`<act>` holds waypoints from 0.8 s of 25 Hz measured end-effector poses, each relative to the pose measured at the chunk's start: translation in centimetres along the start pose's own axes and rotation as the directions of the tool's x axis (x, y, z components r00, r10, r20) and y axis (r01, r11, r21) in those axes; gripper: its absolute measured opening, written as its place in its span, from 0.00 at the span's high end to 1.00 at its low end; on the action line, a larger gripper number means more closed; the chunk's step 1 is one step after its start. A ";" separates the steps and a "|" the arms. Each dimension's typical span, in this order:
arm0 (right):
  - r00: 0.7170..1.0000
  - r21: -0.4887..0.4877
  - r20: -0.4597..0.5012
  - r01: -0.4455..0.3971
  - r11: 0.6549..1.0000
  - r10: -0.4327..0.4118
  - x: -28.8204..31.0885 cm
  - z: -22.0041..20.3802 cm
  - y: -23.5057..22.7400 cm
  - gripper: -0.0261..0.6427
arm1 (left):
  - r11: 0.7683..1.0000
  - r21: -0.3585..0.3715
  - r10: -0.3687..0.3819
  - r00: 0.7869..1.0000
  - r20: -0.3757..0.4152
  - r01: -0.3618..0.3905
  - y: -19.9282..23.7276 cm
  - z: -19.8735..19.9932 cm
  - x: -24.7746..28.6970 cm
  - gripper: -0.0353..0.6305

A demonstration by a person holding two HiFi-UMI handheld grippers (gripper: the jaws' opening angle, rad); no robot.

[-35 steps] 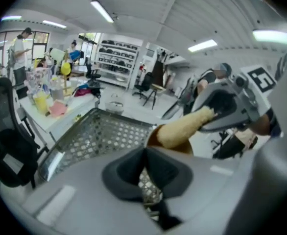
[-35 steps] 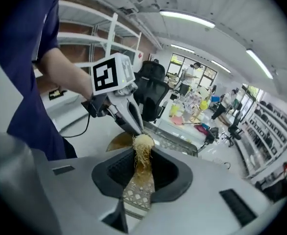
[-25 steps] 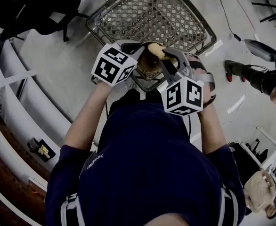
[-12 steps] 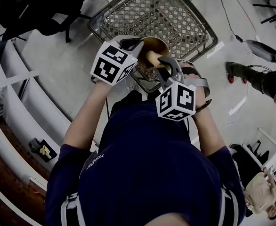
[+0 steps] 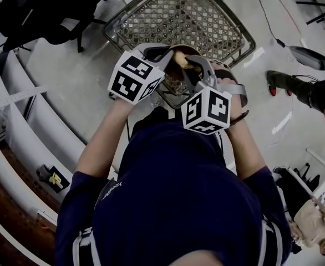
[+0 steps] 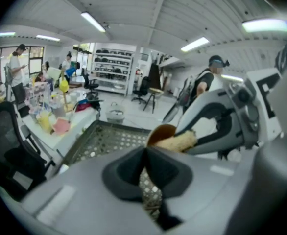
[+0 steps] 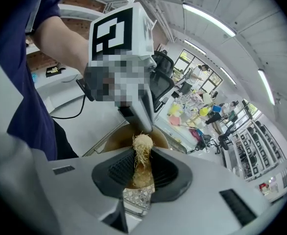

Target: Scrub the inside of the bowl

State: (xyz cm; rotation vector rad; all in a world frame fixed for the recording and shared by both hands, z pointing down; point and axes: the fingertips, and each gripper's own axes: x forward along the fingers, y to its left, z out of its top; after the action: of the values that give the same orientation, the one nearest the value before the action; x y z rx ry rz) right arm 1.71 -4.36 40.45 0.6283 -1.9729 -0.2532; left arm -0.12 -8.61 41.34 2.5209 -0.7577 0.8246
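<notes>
A brown bowl (image 5: 172, 83) hangs over a wire mesh basket (image 5: 237, 29). My left gripper (image 5: 171, 57) is shut on the bowl's rim and holds it tilted. The right gripper (image 5: 191, 71) is shut on a tan fibrous scrubber (image 5: 183, 61), whose tip sits at the bowl's mouth. In the right gripper view the scrubber (image 7: 143, 143) stands between the pads of my right gripper (image 7: 142, 156), with the bowl (image 7: 116, 136) just beyond. In the left gripper view the bowl (image 6: 160, 132) shows past my left gripper (image 6: 144, 153), and the scrubber (image 6: 178, 142) lies across it.
The basket (image 6: 104, 141) stands on a pale floor. A black office chair (image 5: 40, 10) is at the back left, white curved rails (image 5: 18, 132) run along the left, and a person's dark boots (image 5: 293, 87) are at the right. A cluttered table (image 6: 50, 121) stands further off.
The right gripper drew the scrubber back into the bowl, then pushed it forward again toward the rim. The left gripper has kept its hold on the bowl, which shifted slightly.
</notes>
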 end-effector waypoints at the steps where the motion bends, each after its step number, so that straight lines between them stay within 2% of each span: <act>1: 1.000 -0.006 -0.011 0.018 1.000 -0.018 -0.1 -0.2 -0.4 0.86 | 1.000 0.006 0.003 1.000 -0.003 -0.003 -0.1 -0.1 0.1 0.93; 5: 0.997 -0.019 -0.053 0.047 0.999 -0.048 -0.5 -1.2 -0.7 0.86 | 1.000 0.013 0.015 1.000 -0.010 -0.015 0.2 -0.4 0.0 0.93; 10: 0.997 -0.014 -0.073 0.012 1.000 -0.013 -0.6 -1.8 0.7 0.86 | 1.000 0.015 0.027 1.000 -0.007 -0.027 0.7 -0.2 -0.2 0.93; 16: 0.997 -0.027 -0.048 -0.058 0.998 0.056 -0.3 -0.9 2.9 0.86 | 1.000 0.009 0.021 1.000 0.006 -0.021 0.7 0.2 -0.3 0.93; 20: 0.999 -0.024 -0.021 -0.035 0.999 0.035 -0.1 0.1 1.9 0.86 | 1.000 0.000 0.006 1.000 0.025 -0.006 0.3 0.8 -0.4 0.93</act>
State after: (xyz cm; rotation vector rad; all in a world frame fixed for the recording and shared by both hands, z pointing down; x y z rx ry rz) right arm 1.04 -2.68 41.17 0.5782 -1.9566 -0.2481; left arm -0.23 -9.08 40.51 2.5351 -0.7736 0.7967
